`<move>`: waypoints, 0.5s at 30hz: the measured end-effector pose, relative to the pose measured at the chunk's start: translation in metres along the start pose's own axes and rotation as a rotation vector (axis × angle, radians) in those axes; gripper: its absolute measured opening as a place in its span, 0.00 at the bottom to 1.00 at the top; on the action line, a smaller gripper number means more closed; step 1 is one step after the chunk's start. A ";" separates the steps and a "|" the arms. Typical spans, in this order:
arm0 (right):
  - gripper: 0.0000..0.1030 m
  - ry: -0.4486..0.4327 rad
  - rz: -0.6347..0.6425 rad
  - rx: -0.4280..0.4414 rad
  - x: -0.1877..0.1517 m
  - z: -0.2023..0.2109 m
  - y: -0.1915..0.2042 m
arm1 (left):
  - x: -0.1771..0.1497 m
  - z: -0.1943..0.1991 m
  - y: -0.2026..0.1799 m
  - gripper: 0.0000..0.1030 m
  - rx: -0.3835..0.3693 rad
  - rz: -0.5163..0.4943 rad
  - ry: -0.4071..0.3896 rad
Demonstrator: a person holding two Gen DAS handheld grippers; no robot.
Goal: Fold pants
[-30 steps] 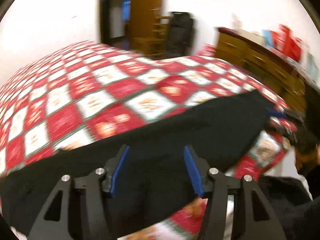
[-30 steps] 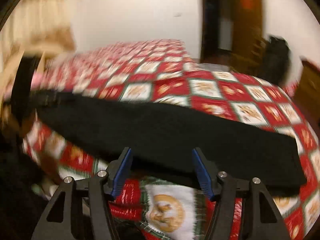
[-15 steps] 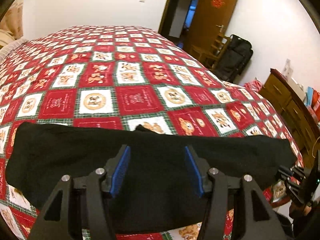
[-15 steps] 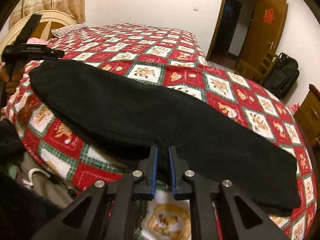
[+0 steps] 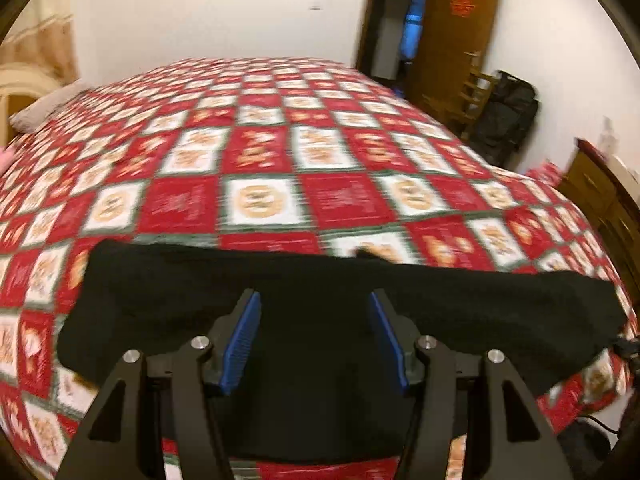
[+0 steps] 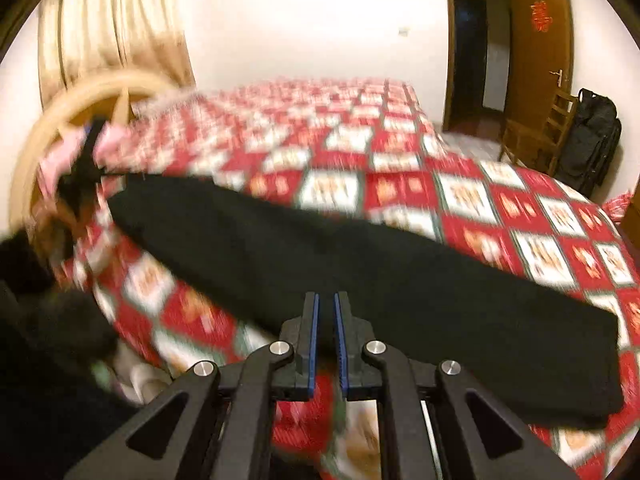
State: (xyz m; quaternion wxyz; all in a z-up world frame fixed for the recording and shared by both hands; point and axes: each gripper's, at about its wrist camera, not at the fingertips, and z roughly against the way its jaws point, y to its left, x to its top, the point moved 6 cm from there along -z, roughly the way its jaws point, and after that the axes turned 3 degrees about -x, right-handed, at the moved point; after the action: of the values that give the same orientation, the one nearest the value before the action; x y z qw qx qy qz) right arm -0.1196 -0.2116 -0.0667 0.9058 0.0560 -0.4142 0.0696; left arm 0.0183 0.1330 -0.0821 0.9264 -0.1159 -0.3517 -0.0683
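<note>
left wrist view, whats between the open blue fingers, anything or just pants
In the left wrist view, only the black pants show between the left gripper's open fingers, lying on the red checked quilt; nothing else sits in that gap.

White walls (image 6: 312, 20) enclose a bed (image 5: 280, 152) under a red checked quilt. Tan curtains (image 6: 116, 28) hang behind its pale headboard (image 6: 100, 92). A wooden door (image 6: 540, 44) stands open beside a chair (image 6: 556, 124), black bag (image 6: 592, 140) and dresser (image 5: 600, 196).
</note>
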 end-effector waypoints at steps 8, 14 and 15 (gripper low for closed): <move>0.08 0.189 -0.043 0.176 -0.014 -0.109 0.055 | -0.007 -0.007 0.044 0.57 0.186 0.049 -0.025; 0.23 0.197 0.014 0.298 -0.004 -0.090 0.084 | -0.020 -0.019 0.090 0.57 0.313 0.086 0.013; 0.26 0.185 -0.007 0.317 0.005 -0.089 0.084 | -0.022 -0.021 0.097 0.57 0.307 0.108 0.018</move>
State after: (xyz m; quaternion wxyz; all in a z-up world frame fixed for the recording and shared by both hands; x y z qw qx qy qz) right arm -0.0649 -0.1139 -0.1175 0.9201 0.1926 -0.3128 0.1358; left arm 0.0351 0.2222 -0.1282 0.9386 0.0091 -0.3430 0.0351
